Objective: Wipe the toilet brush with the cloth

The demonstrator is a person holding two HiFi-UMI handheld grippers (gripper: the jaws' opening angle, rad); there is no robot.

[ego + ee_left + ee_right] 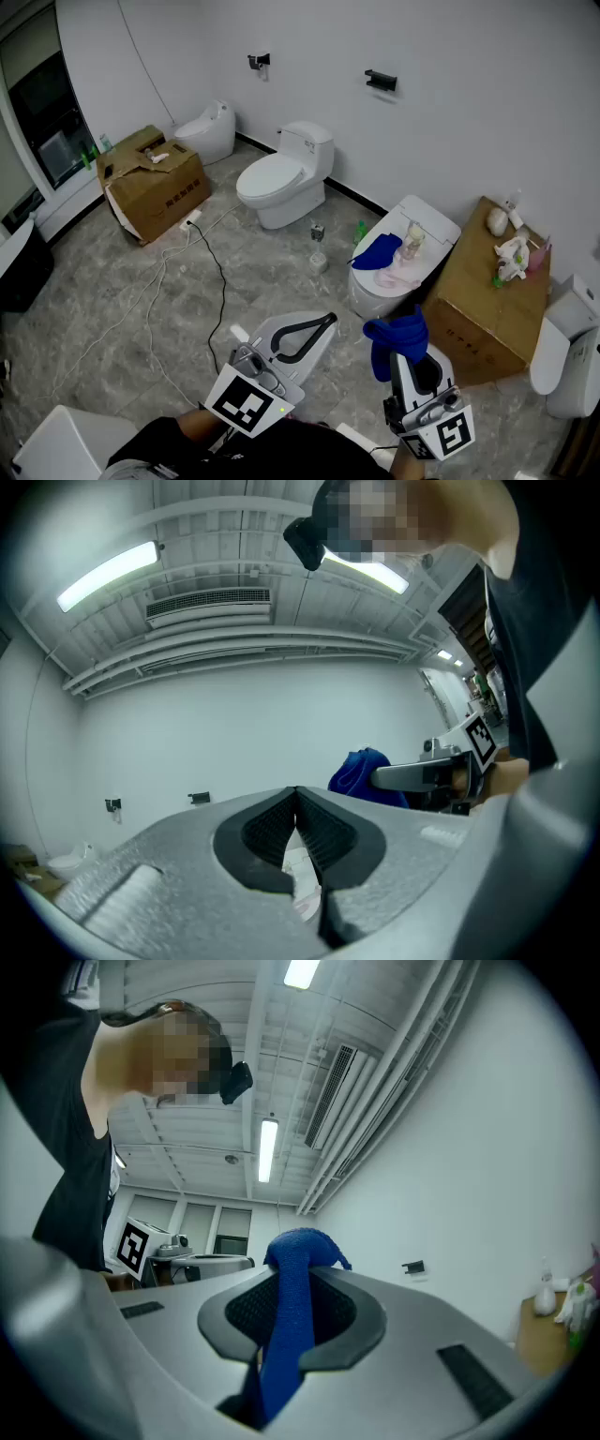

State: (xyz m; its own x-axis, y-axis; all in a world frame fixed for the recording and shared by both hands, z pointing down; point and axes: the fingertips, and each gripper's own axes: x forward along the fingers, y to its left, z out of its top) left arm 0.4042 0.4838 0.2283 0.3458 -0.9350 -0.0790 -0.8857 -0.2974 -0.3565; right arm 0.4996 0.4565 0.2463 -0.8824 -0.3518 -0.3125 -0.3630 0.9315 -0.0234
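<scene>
R gripper (409,354) clamped on blue terry cloth (289,1335); L gripper (328,321) jaws shut, apparently empty. Pre-wipe stage: toilet brush not in hand. Next: locate and grasp it.

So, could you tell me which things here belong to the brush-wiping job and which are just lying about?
Job: blue cloth, clamped in the jaws of the right gripper; no toilet brush clearly identifiable.
Lying about: cardboard box, floor cables, second blue cloth and pink cloth on the toilet lid.
</scene>
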